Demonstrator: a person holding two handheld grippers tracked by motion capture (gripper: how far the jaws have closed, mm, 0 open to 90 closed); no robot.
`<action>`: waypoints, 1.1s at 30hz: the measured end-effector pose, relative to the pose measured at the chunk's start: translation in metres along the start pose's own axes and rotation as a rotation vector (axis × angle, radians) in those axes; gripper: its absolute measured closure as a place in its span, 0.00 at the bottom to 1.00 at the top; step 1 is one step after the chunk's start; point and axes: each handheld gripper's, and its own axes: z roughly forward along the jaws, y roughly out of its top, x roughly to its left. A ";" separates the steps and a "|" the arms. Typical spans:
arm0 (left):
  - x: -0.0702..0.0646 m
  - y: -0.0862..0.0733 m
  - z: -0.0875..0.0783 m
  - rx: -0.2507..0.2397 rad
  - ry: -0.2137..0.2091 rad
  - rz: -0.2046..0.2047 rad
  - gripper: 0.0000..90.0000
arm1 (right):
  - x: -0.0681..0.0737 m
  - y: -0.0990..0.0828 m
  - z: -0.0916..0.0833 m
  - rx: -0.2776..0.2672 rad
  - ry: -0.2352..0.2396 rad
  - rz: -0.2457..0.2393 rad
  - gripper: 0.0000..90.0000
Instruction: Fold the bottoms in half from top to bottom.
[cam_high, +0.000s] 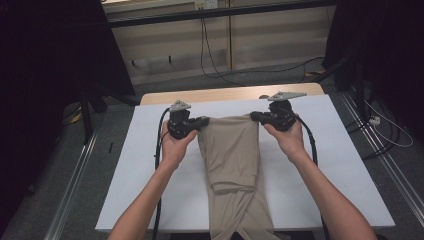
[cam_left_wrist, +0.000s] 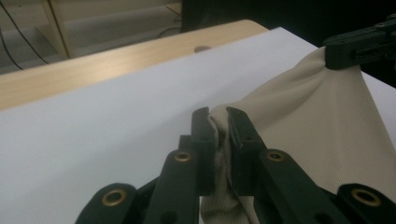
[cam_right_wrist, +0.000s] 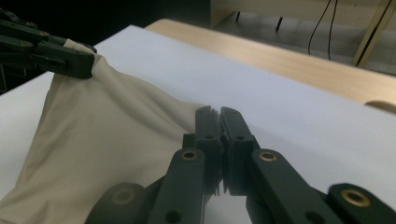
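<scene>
1. Beige trousers (cam_high: 231, 165): soft woven cloth with a fine mesh-like weave, matte; folded lengthwise into a long narrow strip lying down the middle of the table, legs hanging over the near edge.
2. Top edge of the trousers is lifted off the table and stretched between both grippers; creases fan out from each pinch point.
3. Left gripper (cam_high: 204, 121): black hard jaws closed tight on the left corner, cloth bunched between the pads.
4. Right gripper (cam_high: 255, 116): jaws pressed nearly together on the right corner.
5. Table (cam_high: 150, 150): smooth white flat sheet over a light wooden top, wood grain exposed along the far edge.
6. No readable writing or labels are seen.
</scene>
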 end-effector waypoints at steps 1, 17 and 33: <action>0.002 0.004 0.001 -0.007 0.005 -0.003 0.92 | -0.001 0.004 0.001 -0.007 -0.003 0.001 0.96; 0.015 0.076 0.021 -0.127 0.045 -0.029 0.92 | -0.019 0.087 -0.013 -0.106 -0.078 -0.015 0.96; 0.045 0.050 0.085 0.027 0.140 -0.089 0.50 | -0.062 0.064 0.058 0.017 -0.261 0.073 0.58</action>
